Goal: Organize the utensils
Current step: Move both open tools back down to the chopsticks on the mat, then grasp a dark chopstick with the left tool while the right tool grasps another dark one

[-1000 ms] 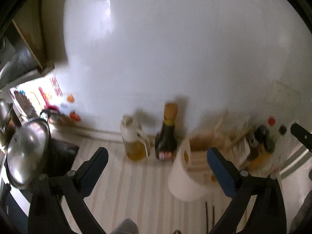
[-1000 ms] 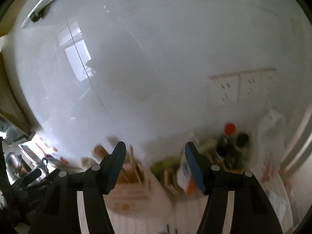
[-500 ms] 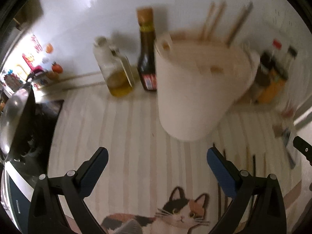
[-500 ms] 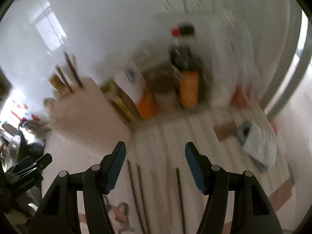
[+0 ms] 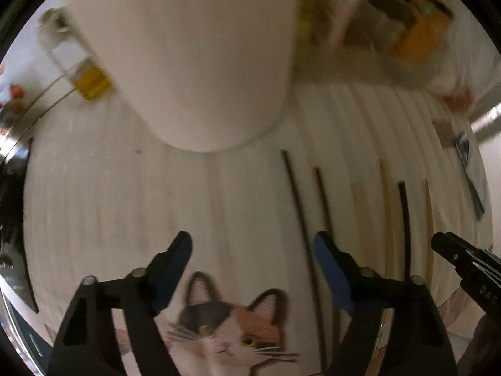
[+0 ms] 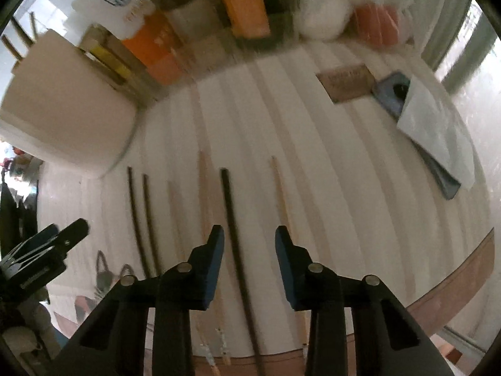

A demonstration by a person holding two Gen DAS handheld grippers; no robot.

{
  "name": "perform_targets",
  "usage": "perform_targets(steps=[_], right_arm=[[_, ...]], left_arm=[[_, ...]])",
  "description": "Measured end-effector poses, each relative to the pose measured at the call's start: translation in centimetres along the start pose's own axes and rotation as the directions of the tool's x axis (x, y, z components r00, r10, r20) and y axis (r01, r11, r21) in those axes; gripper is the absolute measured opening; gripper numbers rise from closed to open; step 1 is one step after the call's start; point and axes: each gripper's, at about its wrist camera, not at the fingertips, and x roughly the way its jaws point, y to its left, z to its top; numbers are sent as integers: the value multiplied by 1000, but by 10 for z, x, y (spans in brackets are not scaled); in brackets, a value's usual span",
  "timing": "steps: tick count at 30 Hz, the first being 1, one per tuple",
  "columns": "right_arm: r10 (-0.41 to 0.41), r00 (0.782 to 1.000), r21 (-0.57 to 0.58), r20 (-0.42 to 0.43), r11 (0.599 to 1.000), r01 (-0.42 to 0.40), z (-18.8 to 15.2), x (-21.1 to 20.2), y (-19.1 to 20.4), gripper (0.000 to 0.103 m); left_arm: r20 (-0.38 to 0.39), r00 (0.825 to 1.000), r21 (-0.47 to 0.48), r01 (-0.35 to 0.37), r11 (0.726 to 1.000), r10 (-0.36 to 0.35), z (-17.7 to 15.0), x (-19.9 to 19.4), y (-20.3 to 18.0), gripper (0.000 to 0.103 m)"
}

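Several chopsticks lie side by side on a striped mat (image 6: 313, 156). In the right wrist view a thick black chopstick (image 6: 233, 219) runs between the fingers of my open right gripper (image 6: 249, 244). Two thin dark chopsticks (image 6: 141, 213) lie to its left, with pale wooden ones (image 6: 281, 194) among them. In the left wrist view my left gripper (image 5: 252, 255) is open and empty over the mat, left of the thin dark chopsticks (image 5: 297, 200). A white holder (image 5: 200, 62) stands just ahead; in the right wrist view it (image 6: 69, 103) holds upright chopsticks.
An oil bottle (image 5: 84, 69) stands left of the holder. Orange and yellow packets and bottles (image 6: 200, 31) line the back wall. A brown card (image 6: 344, 81) and a blue cloth under white paper (image 6: 432, 119) lie at the right. A cat picture (image 5: 228, 322) decorates the mat.
Both grippers have tilted down from the wall and moved toward the mat. Both jaws have narrowed, the right more, and the right now straddles the black chopstick.
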Motion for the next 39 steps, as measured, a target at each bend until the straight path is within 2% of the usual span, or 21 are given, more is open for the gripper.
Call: perform_targets(steps=[2,6,7,9,11,14,16,18,20,28,37,39], right_arm=[[9,1000,-3,-14,1000,-9,-3,6,-3,26],[32,999,-19,-25,999,-33,-6,9,1,25],[38,999,-24,-25,999,-38,-7,10,3,25],[43,999,-38,-27,998,-44,-5,12,7,25],[41,999,-52,-32,998,-43,-4,15,11,25],[20,999,-78,-46,997,-23,-2,23,19,26],[-9,998,-97,-58,995,3,-3,30,24,25],[-42,996,-116,-73,993,33,-4,38,30,11],[-76,996,-136,-54,988,68,-5,39,34,7],[-122,988,-169,-91,980,105,-18,40,47,7],[-140,978,-161,-157,980,114,-48,35,45,7],[-143,976,-159,-163,980,117,-50,35,43,7]], left_arm=[[-18,1000,28,-8,1000,9,0,10,-11,66],[-40,999,68,-29,997,32,-3,24,-26,44],[-43,999,72,-30,997,33,-4,27,-28,41],[-26,999,76,-27,997,29,-5,27,-32,30],[-18,1000,94,-24,995,26,-7,28,-34,24],[-10,999,116,-44,992,46,-11,27,-35,11],[-8,998,117,-56,992,57,-14,26,-32,9],[-2,998,114,-69,991,70,-19,25,-27,7],[-1,997,107,-76,991,76,-23,23,-18,6],[-30,994,80,-98,992,101,-57,13,20,5],[-56,995,54,-84,995,88,-98,1,59,5],[-59,996,31,-70,997,72,-99,1,66,5]])
